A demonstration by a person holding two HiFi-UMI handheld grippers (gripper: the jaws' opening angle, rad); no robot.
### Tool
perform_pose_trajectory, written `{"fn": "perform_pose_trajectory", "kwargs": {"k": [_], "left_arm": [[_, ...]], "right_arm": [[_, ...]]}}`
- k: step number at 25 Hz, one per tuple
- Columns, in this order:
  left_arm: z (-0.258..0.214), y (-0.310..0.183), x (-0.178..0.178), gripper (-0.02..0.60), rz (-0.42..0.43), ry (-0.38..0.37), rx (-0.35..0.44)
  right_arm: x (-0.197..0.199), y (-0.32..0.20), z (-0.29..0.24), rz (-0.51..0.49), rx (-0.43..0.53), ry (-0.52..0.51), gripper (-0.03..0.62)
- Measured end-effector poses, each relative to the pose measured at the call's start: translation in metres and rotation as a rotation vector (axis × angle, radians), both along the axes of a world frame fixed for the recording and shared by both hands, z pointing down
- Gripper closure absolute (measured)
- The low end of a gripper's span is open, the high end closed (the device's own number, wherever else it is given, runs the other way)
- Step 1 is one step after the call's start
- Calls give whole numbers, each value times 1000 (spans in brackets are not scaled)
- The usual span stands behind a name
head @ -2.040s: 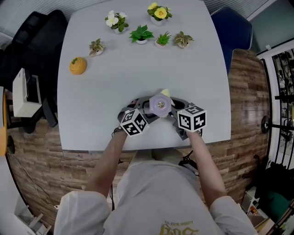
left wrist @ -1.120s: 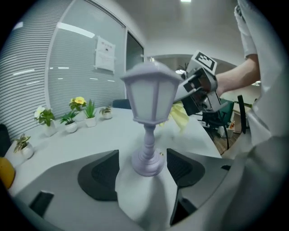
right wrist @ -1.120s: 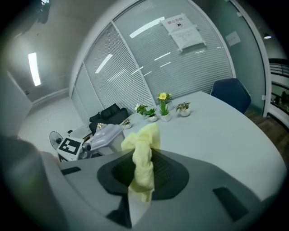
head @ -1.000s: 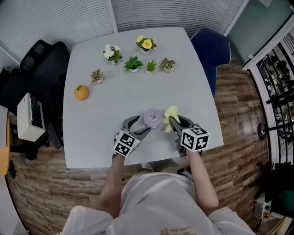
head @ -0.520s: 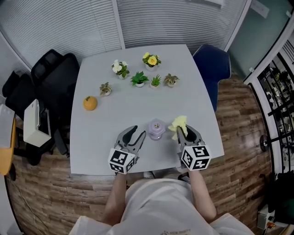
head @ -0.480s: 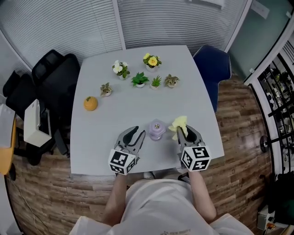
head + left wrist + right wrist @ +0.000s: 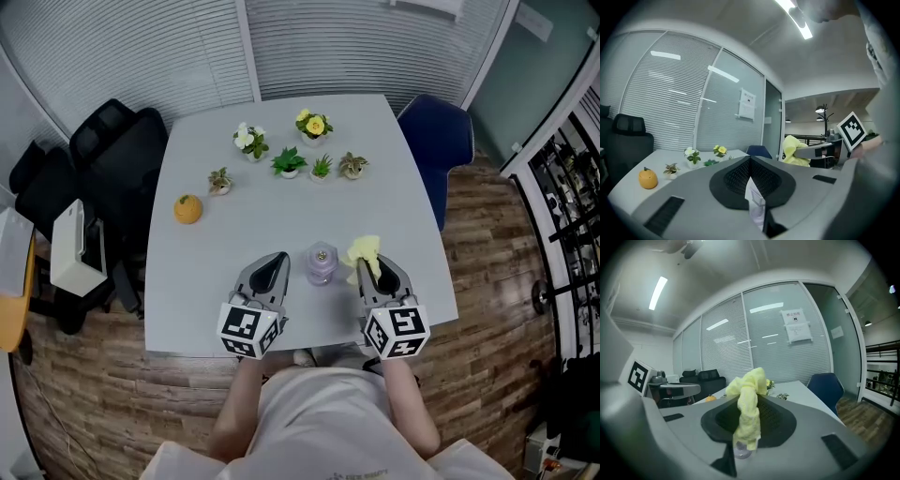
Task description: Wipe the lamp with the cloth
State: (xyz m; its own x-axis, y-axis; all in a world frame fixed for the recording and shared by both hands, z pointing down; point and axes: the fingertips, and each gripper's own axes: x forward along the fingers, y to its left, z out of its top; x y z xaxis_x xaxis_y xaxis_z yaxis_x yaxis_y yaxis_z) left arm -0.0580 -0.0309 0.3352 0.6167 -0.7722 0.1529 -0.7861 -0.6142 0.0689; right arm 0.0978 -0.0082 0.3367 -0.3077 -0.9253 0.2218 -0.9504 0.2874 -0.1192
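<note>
A small lilac lamp (image 7: 322, 262) stands upright on the grey table (image 7: 253, 216), untouched. My left gripper (image 7: 277, 259) hovers just left of it, a little apart; its jaws have just been closing and now stand shut with nothing held. In the left gripper view the left gripper (image 7: 750, 160) shows its jaws meeting. My right gripper (image 7: 373, 266) hangs right of the lamp, shut on a crumpled yellow cloth (image 7: 364, 249). In the right gripper view the cloth (image 7: 749, 414) drapes over the tips of the right gripper (image 7: 756, 398).
At the table's far side stand several small potted plants (image 7: 287, 161) and an orange pumpkin-shaped ornament (image 7: 187, 208). A blue chair (image 7: 441, 141) is at the right corner, a black office chair (image 7: 108, 155) at the left. The front edge lies just below the grippers.
The left gripper, open around the lamp a second ago, has let go, drawn back and shut. Both grippers have risen toward me; the cloth has come off the lamp.
</note>
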Motion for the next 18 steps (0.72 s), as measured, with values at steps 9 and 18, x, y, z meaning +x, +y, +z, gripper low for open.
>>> {"fn": "perform_pose_trajectory", "kwargs": {"k": [9, 18], "left_arm": [[-3, 0, 3, 579, -3, -43, 27], [-1, 3, 7, 578, -2, -34, 25]], "right_arm": [[1, 0, -1, 1, -2, -19, 514], [-5, 5, 0, -38, 0, -22, 514]]}}
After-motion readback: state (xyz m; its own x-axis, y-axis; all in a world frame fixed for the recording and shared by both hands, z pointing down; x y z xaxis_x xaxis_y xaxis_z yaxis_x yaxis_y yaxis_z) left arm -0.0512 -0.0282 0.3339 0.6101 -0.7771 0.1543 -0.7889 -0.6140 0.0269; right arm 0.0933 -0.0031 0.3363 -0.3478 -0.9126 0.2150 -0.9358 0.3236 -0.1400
